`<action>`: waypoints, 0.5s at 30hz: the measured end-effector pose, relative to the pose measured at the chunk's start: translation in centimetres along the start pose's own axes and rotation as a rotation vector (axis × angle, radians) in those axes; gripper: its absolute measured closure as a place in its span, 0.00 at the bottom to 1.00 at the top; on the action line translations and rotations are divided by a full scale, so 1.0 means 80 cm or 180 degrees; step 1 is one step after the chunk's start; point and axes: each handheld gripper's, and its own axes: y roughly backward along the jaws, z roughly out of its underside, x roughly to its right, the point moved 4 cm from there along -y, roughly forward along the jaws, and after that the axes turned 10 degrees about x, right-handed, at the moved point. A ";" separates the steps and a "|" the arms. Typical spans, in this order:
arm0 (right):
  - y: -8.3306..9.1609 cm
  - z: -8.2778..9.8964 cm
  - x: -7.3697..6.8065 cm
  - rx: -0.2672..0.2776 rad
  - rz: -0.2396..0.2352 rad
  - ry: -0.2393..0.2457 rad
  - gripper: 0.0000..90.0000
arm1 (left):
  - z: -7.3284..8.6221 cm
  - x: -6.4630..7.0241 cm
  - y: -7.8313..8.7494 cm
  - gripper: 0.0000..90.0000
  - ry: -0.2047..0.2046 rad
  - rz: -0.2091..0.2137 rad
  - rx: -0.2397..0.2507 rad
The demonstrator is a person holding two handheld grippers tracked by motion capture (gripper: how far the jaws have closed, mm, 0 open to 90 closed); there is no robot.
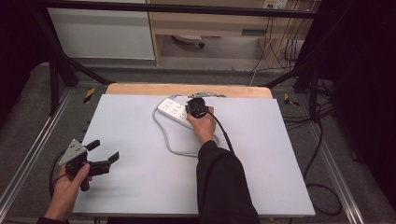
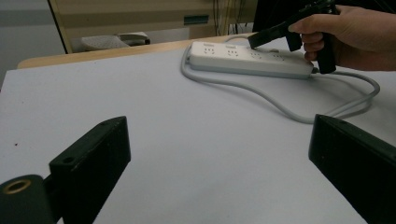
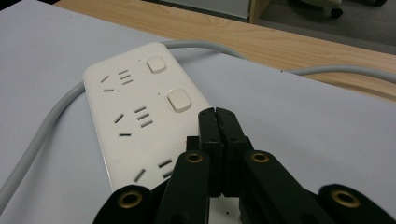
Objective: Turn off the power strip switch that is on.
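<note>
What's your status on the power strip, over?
Right gripper jaws shut, tip down over the white power strip, by its switches. Left gripper jaws open, idle at table's near left. Grey cable looped alongside; nothing blocking.

Left gripper [image 1: 103, 151] gapes wide near the body; right gripper [image 3: 218, 116] reaches forward, jaws pressed together.

One white power strip [image 1: 175, 111] with one grey cord [image 1: 164, 133], two push switches [image 3: 156, 64] on it, two grippers, left [image 1: 103, 151] and right [image 1: 192, 108], and one table [image 1: 140, 140]
</note>
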 end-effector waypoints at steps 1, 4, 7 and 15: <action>0.000 0.000 0.000 0.0005 -0.0001 0.0005 1.00 | 0.000 0.000 0.000 0.06 0.0000 0.0000 0.0000; 0.000 0.000 0.000 0.0003 -0.0001 0.0039 1.00 | 0.000 0.000 0.000 0.06 -0.0003 -0.0001 0.0000; 0.000 0.000 -0.001 0.0006 0.0016 0.0087 1.00 | 0.000 0.000 0.000 0.06 -0.0005 -0.0001 -0.0001; 0.001 0.000 -0.003 -0.0020 0.0043 0.0184 1.00 | 0.000 0.000 0.000 0.06 -0.0005 -0.0001 0.0000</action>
